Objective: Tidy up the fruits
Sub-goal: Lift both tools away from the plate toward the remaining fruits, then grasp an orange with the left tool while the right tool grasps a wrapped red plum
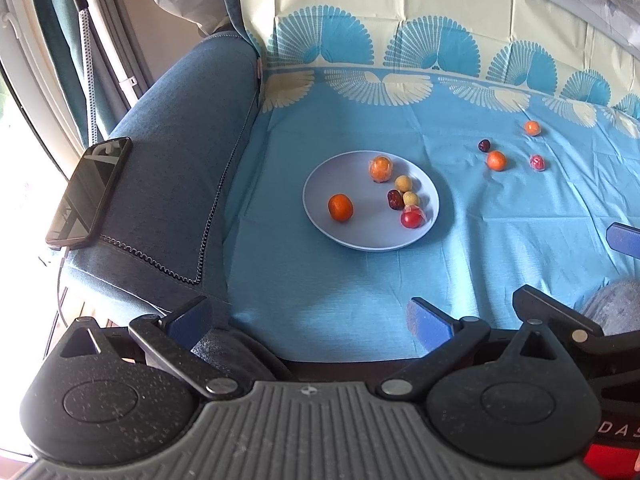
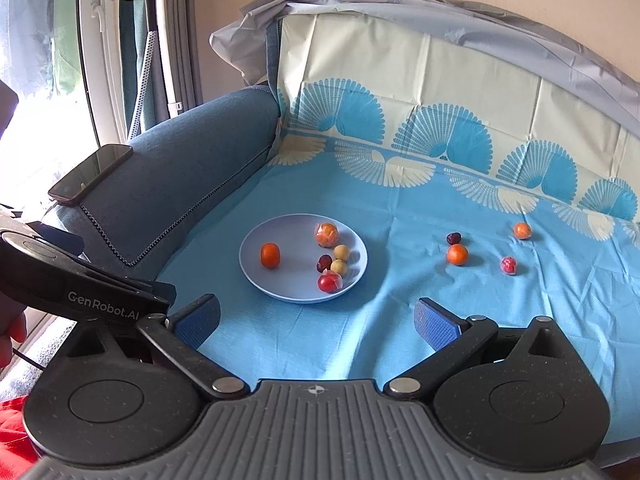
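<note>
We're in someone's living room: a blue fabric sofa (image 2: 192, 160) draped with a fan-patterned blue cloth (image 2: 400, 340), a phone (image 1: 90, 192) lying on the armrest, green curtains (image 1: 60, 32) beside a bright window (image 2: 36, 128), a garment steamer (image 2: 150, 20) standing just behind.

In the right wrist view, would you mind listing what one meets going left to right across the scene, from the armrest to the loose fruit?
Phone on the armrest → plate → bare orange on the plate → dark loose fruit → red wrapped fruit → farthest orange.
</note>
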The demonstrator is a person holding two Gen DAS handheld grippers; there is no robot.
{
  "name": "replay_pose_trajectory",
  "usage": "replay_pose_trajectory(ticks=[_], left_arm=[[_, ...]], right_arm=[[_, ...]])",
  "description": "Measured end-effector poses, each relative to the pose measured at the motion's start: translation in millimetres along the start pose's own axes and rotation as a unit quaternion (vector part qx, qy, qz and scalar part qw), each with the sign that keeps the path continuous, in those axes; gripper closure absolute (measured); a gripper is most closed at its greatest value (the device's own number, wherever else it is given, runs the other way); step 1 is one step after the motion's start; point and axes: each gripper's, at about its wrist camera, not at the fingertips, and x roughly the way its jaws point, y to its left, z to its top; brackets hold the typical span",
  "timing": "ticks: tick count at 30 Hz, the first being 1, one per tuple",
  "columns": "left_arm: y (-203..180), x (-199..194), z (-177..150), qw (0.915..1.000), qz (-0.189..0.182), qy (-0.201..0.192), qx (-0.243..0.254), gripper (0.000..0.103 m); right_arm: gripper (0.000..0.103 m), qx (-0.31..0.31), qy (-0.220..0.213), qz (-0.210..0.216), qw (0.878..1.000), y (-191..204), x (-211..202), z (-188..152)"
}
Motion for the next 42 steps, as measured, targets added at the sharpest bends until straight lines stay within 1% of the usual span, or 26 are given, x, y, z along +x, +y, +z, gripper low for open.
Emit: replay_pose_trajectory(ticks=[5,9,14,17,21,23,26,28,30,32,34,38,40,41,42], left_arm=[[-7,10,6,0.9999,-0.002,0.011,0.009,0.0],[-18,19,15,0.9997,-0.005,0.018,0.015,0.0],[-47,39,40,0.9993,-0.016,0.019,0.026,0.0],[-72,55,63,0.9988,-0.035,0.018,0.029,0.0],[-116,83,98,0.9972,-0.064,0.001,0.04,0.0],[-144,105,118,0.996,-0.072,-0.007,0.053,0.0],[-189,148,145,0.9929,-0.099,-0.013,0.064,0.0],[-216,181,161,0.9906,-0.118,-0.014,0.067,0.0],[-241,218,176,0.9884,-0.134,0.002,0.072,0.0],[-261,252,188,0.987,-0.141,0.025,0.072,0.0],[-276,281,197,0.9874,-0.136,0.035,0.072,0.0],[-296,323,203,0.9871,-0.123,0.05,0.09,0.0],[-300,344,200,0.986,-0.11,0.07,0.104,0.0],[-295,349,198,0.9859,-0.121,0.073,0.09,0.0],[-289,349,197,0.9863,-0.131,0.067,0.074,0.0]], right_arm=[[0.001,0.018,0.007,-0.001,1.0,-10,9,-1],[0.001,0.046,0.014,-0.011,0.999,-28,18,-5],[0.001,0.085,0.015,-0.048,0.995,-66,29,-11],[0.001,0.107,0.012,-0.084,0.991,-97,39,-13],[0.001,0.14,0.006,-0.139,0.98,-149,63,-15],[0.001,0.149,0.005,-0.166,0.975,-178,83,-15],[0.001,0.157,0.004,-0.188,0.97,-220,121,-16],[0.001,0.155,0.001,-0.189,0.97,-245,150,-16],[0.001,0.143,0.006,-0.192,0.971,-265,184,-15],[0.001,0.127,0.021,-0.188,0.974,-282,220,-15],[0.001,0.112,0.028,-0.176,0.978,-295,249,-16],[0.001,0.106,0.032,-0.149,0.983,-313,294,-17],[0.001,0.101,0.052,-0.14,0.984,-319,314,-22],[0.001,0.107,0.032,-0.134,0.985,-321,314,-27],[0.001,0.097,0.023,-0.136,0.986,-318,314,-30]])
